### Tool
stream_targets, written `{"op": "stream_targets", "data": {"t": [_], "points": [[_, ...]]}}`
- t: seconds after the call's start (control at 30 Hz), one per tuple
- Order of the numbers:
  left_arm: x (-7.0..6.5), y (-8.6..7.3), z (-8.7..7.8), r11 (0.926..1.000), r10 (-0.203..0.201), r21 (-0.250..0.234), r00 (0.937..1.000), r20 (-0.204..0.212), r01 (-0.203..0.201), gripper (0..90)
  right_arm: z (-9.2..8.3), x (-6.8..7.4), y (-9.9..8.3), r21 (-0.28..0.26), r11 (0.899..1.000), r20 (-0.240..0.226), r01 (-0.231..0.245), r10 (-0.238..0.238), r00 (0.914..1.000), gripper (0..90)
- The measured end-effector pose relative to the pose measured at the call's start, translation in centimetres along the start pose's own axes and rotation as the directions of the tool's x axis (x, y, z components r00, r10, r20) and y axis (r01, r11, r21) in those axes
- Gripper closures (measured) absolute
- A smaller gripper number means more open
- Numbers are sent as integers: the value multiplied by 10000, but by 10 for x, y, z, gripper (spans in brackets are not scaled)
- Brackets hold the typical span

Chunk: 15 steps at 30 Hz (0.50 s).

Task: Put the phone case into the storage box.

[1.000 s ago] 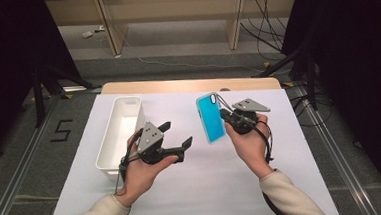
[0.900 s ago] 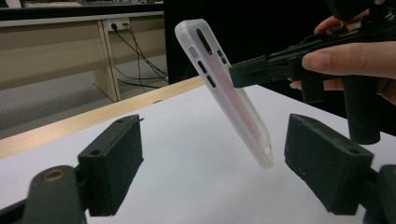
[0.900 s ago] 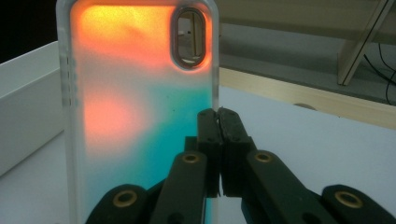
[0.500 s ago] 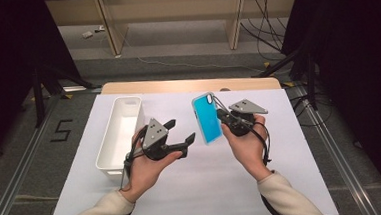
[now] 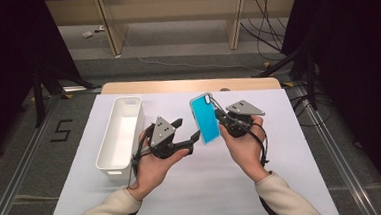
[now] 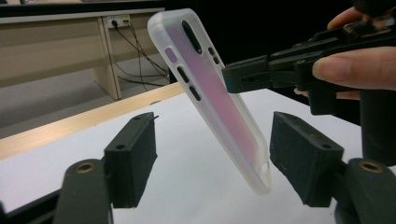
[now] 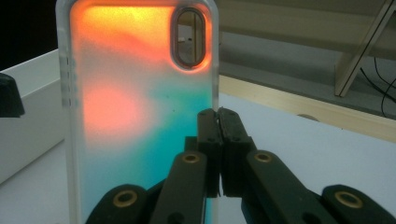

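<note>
A white bin (image 5: 119, 134) sits on the table (image 5: 282, 172), left side.

Evenly bright on the white desk (image 5: 283, 182), dark at both sides; soft overall, near fingers (image 7: 219, 140) blurred.

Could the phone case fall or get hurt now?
Maybe. The right gripper pinches the phone case only at one long edge, up off the table, so it could twist or slip out. The left gripper has just been closing around the case's lower end without touching yet; coming in crooked, it might knock the case loose.
</note>
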<state>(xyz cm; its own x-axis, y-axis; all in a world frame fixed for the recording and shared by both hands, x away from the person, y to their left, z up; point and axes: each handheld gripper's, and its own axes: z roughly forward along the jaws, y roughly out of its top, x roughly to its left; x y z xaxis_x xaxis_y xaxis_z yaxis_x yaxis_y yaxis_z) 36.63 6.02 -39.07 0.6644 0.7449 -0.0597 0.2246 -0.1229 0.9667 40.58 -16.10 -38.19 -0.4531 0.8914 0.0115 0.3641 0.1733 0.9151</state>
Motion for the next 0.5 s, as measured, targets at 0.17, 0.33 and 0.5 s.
{"op": "stream_targets", "data": {"t": [0.17, 0.33, 0.5], "points": [[-4, 0, 7, 9999, -33, 168, 10000, -23, 33, 362, 0, 2, 0, -49, 10000, 101, 11, -11, 9999, 892], [-6, 2, 12, 9997, -187, 180, 9997, -174, 190, 401, 0, 3, 1, -206, 9997, 82, 136, -134, 9999, 892], [-7, 4, 14, 9996, -219, 153, 9992, -332, 224, 451, -1, 4, 1, -188, 9996, 106, 210, -208, 9997, 892]]}}
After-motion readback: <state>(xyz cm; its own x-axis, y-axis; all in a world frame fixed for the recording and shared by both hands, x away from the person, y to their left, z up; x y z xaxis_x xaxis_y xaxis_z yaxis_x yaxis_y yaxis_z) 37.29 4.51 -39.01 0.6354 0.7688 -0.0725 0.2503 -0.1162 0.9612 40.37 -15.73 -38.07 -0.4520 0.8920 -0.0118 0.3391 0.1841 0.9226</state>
